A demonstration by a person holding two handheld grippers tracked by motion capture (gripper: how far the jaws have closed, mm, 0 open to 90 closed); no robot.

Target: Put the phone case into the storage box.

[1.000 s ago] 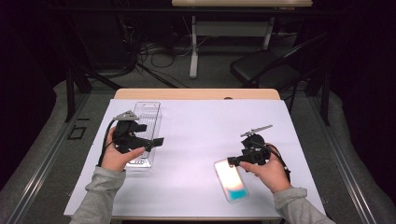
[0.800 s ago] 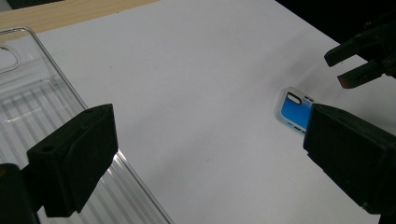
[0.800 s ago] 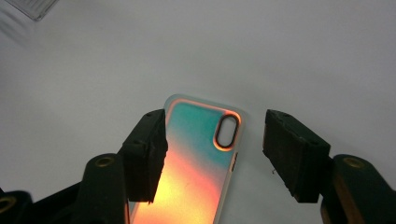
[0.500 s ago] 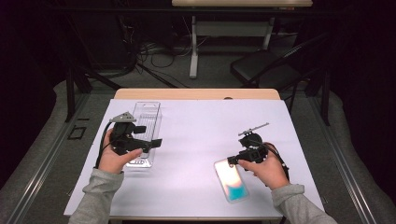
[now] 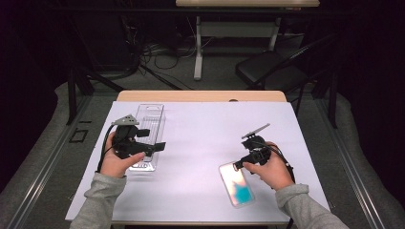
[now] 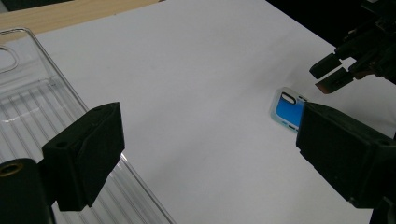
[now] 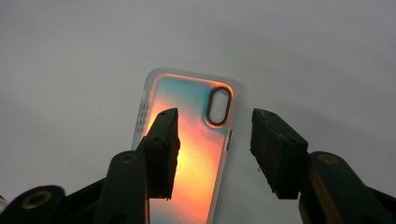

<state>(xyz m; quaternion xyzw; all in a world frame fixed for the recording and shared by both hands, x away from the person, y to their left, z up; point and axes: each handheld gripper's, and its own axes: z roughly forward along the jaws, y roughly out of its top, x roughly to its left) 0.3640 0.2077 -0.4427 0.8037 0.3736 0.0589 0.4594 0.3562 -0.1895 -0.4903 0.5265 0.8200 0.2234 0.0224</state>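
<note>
Hovering over the camera-hole end of the iridescent phone case lying right of the clear plastic tray, the right gripper has been narrowing its empty jaws, seemingly to pinch an edge, while the left gripper waits wide open, holding nothing.

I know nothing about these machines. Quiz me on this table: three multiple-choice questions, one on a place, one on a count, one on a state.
1. Where does the clear plastic tray lie?
A) by the left tool
B) by the right tool
C) on the floor

2. How many phone cases are on the white sheet?
A) one
B) two
C) three

3. How do the right tool's jaws stand?
A) apart
B) clamped on the case
C) clamped on the tray

Answers: 1 A, the tray sits under the left hand. 2 A, one colourful case shows. 3 A, the right gripper view shows a gap, the case's edge between the jaws.
</note>
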